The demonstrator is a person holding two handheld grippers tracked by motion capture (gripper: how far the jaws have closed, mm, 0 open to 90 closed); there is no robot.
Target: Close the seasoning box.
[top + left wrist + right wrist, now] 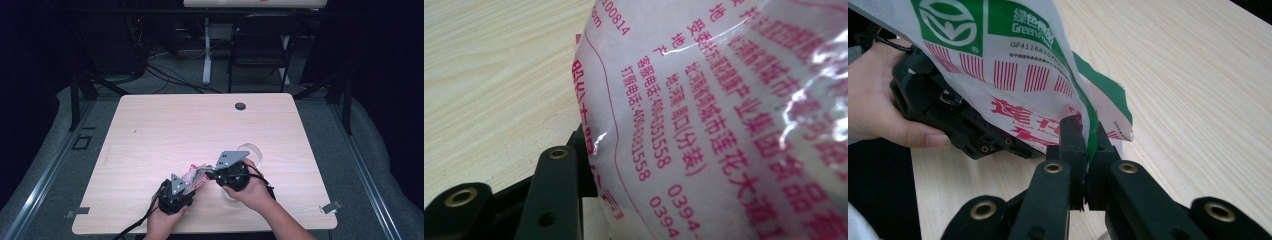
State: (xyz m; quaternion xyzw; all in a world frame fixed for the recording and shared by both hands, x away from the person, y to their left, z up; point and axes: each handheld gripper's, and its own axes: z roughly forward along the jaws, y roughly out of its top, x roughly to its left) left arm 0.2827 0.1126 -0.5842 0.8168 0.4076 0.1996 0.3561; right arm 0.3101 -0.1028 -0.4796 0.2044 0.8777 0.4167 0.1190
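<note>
1. Right now the right gripper point(1087, 131) is clamped shut on the green edge of the plastic bag point(1013, 65), which hangs between the two grippers just above the near part of the bench point(165, 125).
2. My left gripper point(176, 196) sits at the bag's other end; in the left gripper view the printed film point(724, 115) bulges right up against one black jaw. I cannot tell whether both pads press on it, so I treat that grip as unconfirmed.
3. I judge the step in hand to be getting a second firm hold so the bag can be pulled open or tipped.
4. To do it well, I would seat the left jaws on a flat stretch of film near the seam, not on the puffed middle, where the plastic is likely to slide out.
5. I would hold the right hand still while the left closes, so the pinched edge doesn't tear.
6. A clear round container point(251, 150) stands on the bench just beyond the right hand point(255, 192); I would keep the bag's mouth turned toward it and avoid knocking it.
</note>
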